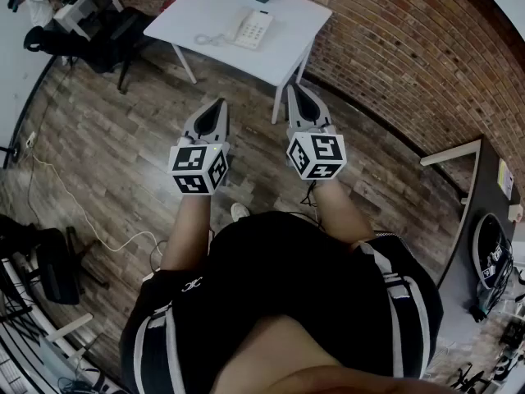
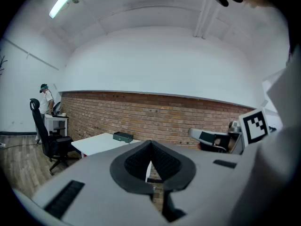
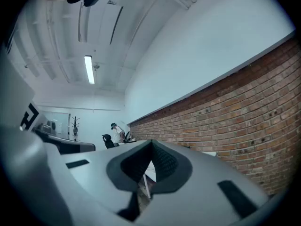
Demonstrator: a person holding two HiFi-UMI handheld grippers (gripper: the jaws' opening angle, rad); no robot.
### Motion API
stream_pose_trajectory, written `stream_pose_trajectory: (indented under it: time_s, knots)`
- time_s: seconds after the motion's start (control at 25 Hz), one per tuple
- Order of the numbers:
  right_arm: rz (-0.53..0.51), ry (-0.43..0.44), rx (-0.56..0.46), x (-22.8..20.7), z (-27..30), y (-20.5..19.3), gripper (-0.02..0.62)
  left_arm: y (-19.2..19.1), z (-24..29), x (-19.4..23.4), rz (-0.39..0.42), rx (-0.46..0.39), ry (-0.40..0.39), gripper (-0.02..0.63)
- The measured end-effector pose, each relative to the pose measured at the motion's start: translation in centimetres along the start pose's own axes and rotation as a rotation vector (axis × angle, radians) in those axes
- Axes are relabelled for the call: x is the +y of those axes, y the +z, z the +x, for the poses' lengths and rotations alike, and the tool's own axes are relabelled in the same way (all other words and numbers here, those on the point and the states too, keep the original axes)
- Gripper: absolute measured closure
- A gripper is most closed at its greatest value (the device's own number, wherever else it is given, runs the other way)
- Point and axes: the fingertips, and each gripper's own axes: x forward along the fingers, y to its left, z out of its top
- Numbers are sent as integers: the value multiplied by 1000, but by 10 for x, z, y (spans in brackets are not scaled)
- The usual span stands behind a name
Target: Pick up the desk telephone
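A white rectangular tabletop [image 1: 295,23] stands by the red brick wall [image 1: 385,48], well ahead of the person. The grey left gripper [image 1: 220,103] and right gripper [image 1: 295,89] hover closed and empty. The cream push-button desk telephone [image 1: 253,29] lies untouched on it, with approach and pickup still to do.

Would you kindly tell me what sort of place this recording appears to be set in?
Most likely an office or lab workroom: a white table carries a desk telephone near a brick wall, a black office chair stands nearby, and a strip light runs along the ceiling.
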Motion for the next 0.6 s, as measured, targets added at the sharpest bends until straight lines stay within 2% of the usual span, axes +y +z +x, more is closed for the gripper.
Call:
stream_pose_trajectory:
  time_s: [0.16,0.4,0.6]
  knots:
    - [-12,8,-2,2,-7,3,597,3,-2,-8,24,-4,10,604]
    - [20,32,-19,7,-9,10,597,5,-4,-5,11,-12,28,604]
    - [20,20,-29,12,-3,11,597,6,-8,6,6,-15,35,604]
